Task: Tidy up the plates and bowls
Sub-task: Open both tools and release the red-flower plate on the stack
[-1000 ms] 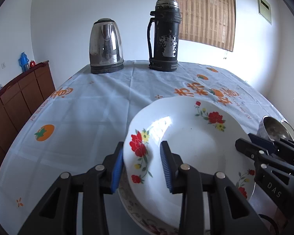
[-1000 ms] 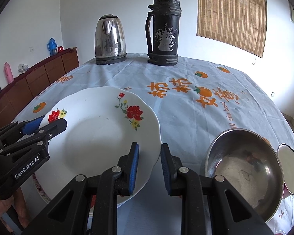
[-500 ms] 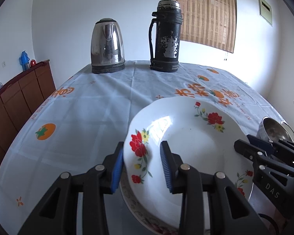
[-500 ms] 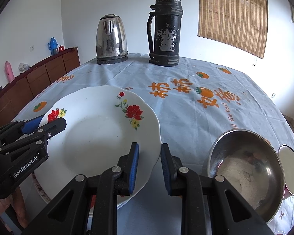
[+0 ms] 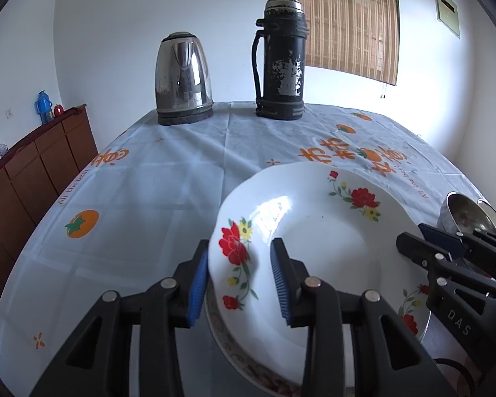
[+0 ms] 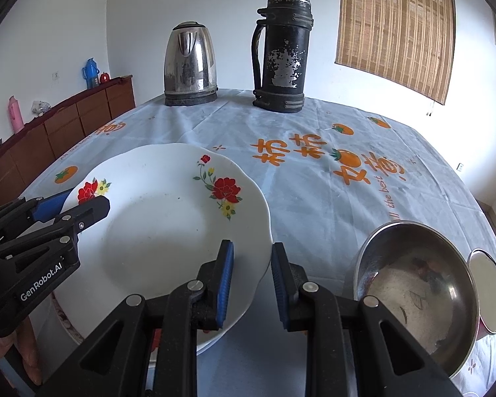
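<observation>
White walls (image 5: 115,49) are seen all around. A brown slatted blind (image 6: 396,29) is hung over a bright window. A long brown wooden cabinet (image 5: 39,165) is stood against the left wall.

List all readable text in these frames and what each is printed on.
"GenRobot.AI": side of the left tongs, seen from the right wrist view.
"DAS": body of the right tongs, seen from the left wrist view; the rest is cut off.
"All the best": tablecloth, in orange along its left edge.
"the best": tablecloth, right side in the right wrist view, beside large orange Chinese characters.
Wall plaque: too blurred to read.
</observation>
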The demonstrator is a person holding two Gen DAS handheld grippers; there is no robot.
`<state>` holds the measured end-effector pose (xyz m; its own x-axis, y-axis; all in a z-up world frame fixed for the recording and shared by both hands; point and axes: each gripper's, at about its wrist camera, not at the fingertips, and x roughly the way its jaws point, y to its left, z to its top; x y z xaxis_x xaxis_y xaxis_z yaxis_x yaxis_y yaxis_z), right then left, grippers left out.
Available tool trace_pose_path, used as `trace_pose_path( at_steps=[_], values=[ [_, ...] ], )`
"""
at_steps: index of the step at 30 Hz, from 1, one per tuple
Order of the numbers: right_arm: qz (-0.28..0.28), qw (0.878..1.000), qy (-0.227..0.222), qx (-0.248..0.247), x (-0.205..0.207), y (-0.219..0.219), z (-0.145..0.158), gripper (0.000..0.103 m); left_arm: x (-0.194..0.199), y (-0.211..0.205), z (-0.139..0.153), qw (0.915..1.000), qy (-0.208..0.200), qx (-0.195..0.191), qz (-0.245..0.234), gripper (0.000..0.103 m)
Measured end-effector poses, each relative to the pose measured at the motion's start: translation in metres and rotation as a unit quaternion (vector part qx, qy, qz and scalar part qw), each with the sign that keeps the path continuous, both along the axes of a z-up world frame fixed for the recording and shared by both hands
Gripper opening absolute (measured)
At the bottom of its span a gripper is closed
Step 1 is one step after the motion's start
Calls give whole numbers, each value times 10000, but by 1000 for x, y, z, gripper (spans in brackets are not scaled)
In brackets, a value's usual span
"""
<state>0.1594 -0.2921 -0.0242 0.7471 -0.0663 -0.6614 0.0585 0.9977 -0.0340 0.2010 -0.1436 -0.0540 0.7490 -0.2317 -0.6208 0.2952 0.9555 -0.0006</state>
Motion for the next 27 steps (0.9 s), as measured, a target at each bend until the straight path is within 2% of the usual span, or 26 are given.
trace_pose_path(
  at_steps=[8, 18, 20, 23, 27],
  values=[
    [102, 9999, 80, -37, 1, 5, -2, 26, 3, 5, -4, 9998, 204, -8, 54, 34],
    [164, 9997, 104, -135, 1, 9, -3, 27, 3, 7, -5, 9997, 215, -31, 85, 34],
    [193, 9996, 121, -143, 1, 10, -3, 29, 3, 7, -6, 9997, 241, -26, 60, 46],
    [260, 9994, 134, -200, 1, 14, -4, 33, -3, 4, -3, 10000, 82, 7, -55, 58],
    [302, 9993, 136, -166, 2, 15, -4, 38, -5, 2, -1, 9999, 33, 42, -94, 60]
  ],
)
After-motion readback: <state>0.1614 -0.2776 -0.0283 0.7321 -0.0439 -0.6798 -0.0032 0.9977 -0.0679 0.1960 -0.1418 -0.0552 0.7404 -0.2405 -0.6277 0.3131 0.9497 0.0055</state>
